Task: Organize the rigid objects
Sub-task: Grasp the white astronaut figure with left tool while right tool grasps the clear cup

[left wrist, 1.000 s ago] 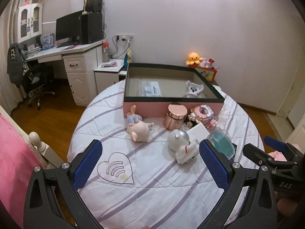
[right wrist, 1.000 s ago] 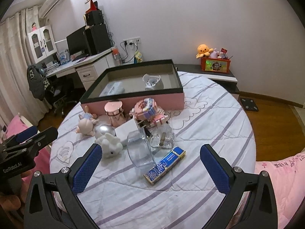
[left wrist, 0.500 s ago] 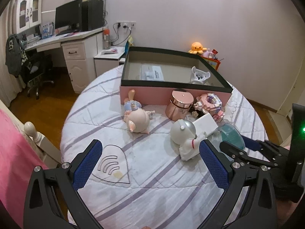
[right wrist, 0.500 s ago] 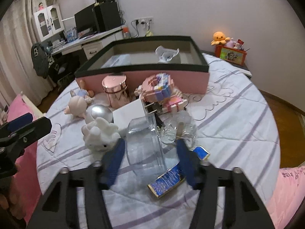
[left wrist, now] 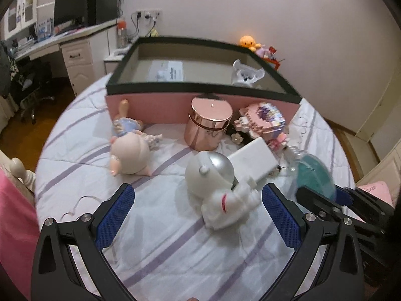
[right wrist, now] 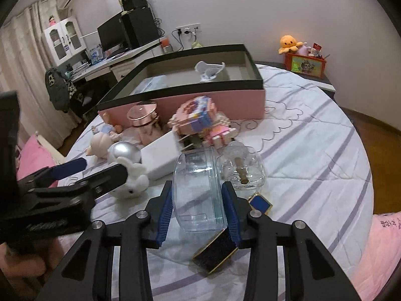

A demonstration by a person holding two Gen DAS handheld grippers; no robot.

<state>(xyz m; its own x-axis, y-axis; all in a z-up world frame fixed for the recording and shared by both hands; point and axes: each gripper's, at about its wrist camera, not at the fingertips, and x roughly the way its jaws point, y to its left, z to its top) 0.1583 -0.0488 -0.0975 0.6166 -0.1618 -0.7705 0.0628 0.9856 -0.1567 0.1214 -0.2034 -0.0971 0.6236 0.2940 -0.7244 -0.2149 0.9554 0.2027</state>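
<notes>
My right gripper [right wrist: 198,210] is shut on a clear plastic container [right wrist: 198,190], its blue pads pressing both sides. My left gripper [left wrist: 198,215] is open, its fingers on either side of a white astronaut figure [left wrist: 215,183] lying on the bed; it also shows in the right wrist view [right wrist: 85,173]. Behind stand a rose-gold tin [left wrist: 209,125], a pink block model [left wrist: 263,123], a white box [left wrist: 253,160] and a piglet doll [left wrist: 130,150]. The pink storage box with a black rim [left wrist: 200,102] holds a white figurine [left wrist: 246,75].
A glass bottle [right wrist: 243,168] and a blue and gold case [right wrist: 218,250] lie by the clear container. A desk with a monitor [left wrist: 72,12] stands at the far left. A pink bed edge [left wrist: 15,238] is at the left.
Both grippers moved forward toward the objects. My right gripper went from wide open to shut around the clear container. My left gripper stayed open and came up around the astronaut.
</notes>
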